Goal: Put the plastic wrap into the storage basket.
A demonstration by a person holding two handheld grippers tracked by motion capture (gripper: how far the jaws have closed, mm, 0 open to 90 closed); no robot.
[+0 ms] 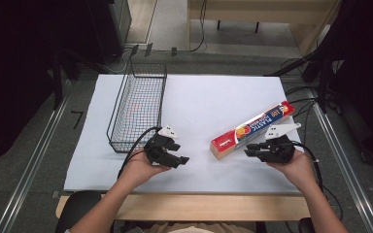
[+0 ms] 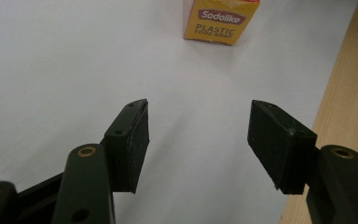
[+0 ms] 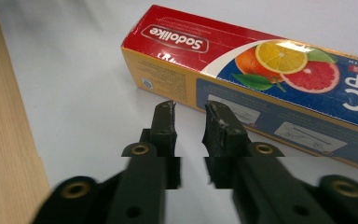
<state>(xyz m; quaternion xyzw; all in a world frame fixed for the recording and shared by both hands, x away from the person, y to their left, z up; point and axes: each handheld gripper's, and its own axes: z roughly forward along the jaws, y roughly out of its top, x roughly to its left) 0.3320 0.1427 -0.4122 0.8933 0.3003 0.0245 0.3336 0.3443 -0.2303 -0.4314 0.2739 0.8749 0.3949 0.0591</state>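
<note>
High view: white table top (image 1: 199, 97) w/ a wooden front edge. A person's forearms come in from the bottom, one gripper per hand. Left gripper (image 1: 180, 160) is held low over the mat, just right of a black wire basket (image 1: 138, 104) that stands at the left-centre of the mat. It points to the right across the mat, toward the box. Right gripper (image 1: 249, 149) is held near the front right, its tips pointing left and just beside the near end of a long plastic-wrap box (image 1: 250, 130). The box lies flat and diagonal, near end red, far end blue, running up toward the right edge of the mat. Grippers are well apart from each other.

Left gripper view: the two black jaws stand clearly apart, a wide stretch of bare white mat between them, nothing held or touched. The yellow end of the plastic-wrap box (image 2: 220, 21), marked "Plastic Food Wrap", sits farther off at top centre. Wooden table edge (image 2: 349, 107) runs down the right side.

Right gripper view: jaws are nearly together, only a narrow slit left between the pads, nothing in that slit. Tips sit right up against the yellow long side of the box (image 3: 261, 74), near its red end; can't tell if they touch it. Picture has a blurred band across the lower part. Box top shows citrus-fruit artwork.
</note>
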